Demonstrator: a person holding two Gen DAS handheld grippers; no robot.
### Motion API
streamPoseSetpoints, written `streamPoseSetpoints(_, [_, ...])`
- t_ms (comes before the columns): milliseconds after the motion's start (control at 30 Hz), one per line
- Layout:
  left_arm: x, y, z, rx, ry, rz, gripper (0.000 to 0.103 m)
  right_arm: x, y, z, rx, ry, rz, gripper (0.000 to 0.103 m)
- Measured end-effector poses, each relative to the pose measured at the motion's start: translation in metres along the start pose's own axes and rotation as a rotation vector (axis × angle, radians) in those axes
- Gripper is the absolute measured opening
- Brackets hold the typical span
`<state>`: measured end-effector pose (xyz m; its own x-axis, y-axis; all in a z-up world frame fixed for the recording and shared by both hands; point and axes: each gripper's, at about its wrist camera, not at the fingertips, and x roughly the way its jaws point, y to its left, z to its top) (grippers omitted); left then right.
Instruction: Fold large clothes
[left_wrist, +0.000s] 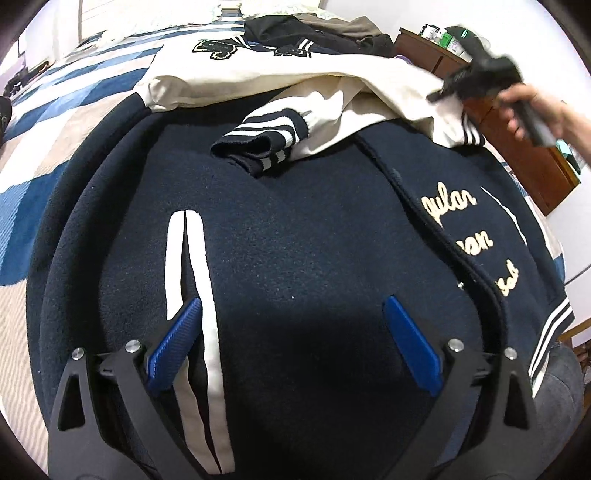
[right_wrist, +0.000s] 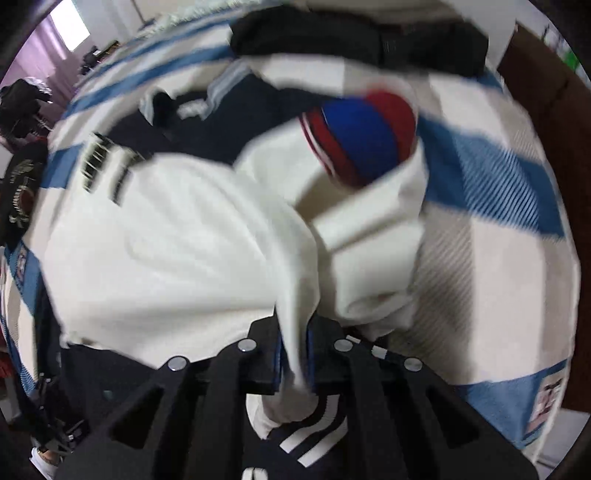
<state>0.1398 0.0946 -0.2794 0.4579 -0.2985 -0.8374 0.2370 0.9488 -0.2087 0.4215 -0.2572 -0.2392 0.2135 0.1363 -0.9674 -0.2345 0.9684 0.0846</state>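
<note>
A navy varsity jacket (left_wrist: 295, 221) with cream sleeves lies spread on the bed. One cream sleeve (left_wrist: 332, 107) is folded across the body, its striped cuff (left_wrist: 266, 136) resting on the navy cloth. My left gripper (left_wrist: 291, 300) hovers open over the jacket's lower front, its blue pads (left_wrist: 177, 343) wide apart and a white pocket stripe (left_wrist: 173, 258) by the left one. At the far right my right gripper (left_wrist: 437, 96), held in a person's hand (left_wrist: 535, 107), pinches the other cream sleeve. In the blurred right wrist view the right gripper (right_wrist: 295, 332) is shut on a fold of the cream sleeve (right_wrist: 166, 240).
A blue, white and beige checked blanket (left_wrist: 55, 122) covers the bed. Dark clothes (left_wrist: 295, 29) are piled at the far end. A brown wooden cabinet (left_wrist: 517, 147) stands by the bed's right side. A blurred red and blue ribbed item (right_wrist: 362, 140) lies past the sleeve.
</note>
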Motion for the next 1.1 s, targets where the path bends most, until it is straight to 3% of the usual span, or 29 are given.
streamPoseSetpoints(100, [0.0,0.0,0.0,0.009,0.007,0.004,0.095,0.019,-0.002,-0.009,0.05,-0.017,0.007,0.016])
streamPoseSetpoints(200, [0.0,0.001,0.0,0.001,0.004,-0.007,0.096,0.009,0.003,-0.01,0.043,-0.019,0.018,0.027])
streamPoseSetpoints(233, [-0.001,0.001,0.0,0.002,0.004,-0.008,0.096,0.002,0.005,-0.011,0.023,-0.014,0.012,0.049])
streamPoseSetpoints(267, [-0.001,0.001,-0.001,0.001,0.002,-0.01,0.096,-0.007,0.008,-0.011,-0.002,-0.015,0.017,0.089])
streamPoseSetpoints(300, [-0.002,0.001,0.0,-0.001,0.001,-0.013,0.096,-0.023,0.014,-0.013,-0.038,-0.026,0.057,0.1])
streamPoseSetpoints(467, [-0.011,0.002,0.003,-0.007,-0.008,-0.027,0.096,-0.089,0.015,-0.03,-0.039,-0.122,0.151,0.098])
streamPoseSetpoints(600, [-0.026,0.001,0.004,0.027,-0.025,0.008,0.096,-0.11,0.011,-0.061,-0.004,-0.159,0.243,0.098])
streamPoseSetpoints(733, [-0.031,0.009,-0.003,0.042,-0.007,0.113,0.096,-0.091,0.007,-0.096,0.001,-0.152,0.309,0.098])
streamPoseSetpoints(900, [-0.025,0.03,-0.007,0.008,0.05,0.08,0.096,-0.046,-0.007,-0.124,0.048,-0.157,0.291,0.098])
streamPoseSetpoints(1100, [-0.015,0.033,-0.012,0.042,0.086,0.066,0.096,-0.005,-0.032,-0.128,0.132,-0.172,0.219,0.098])
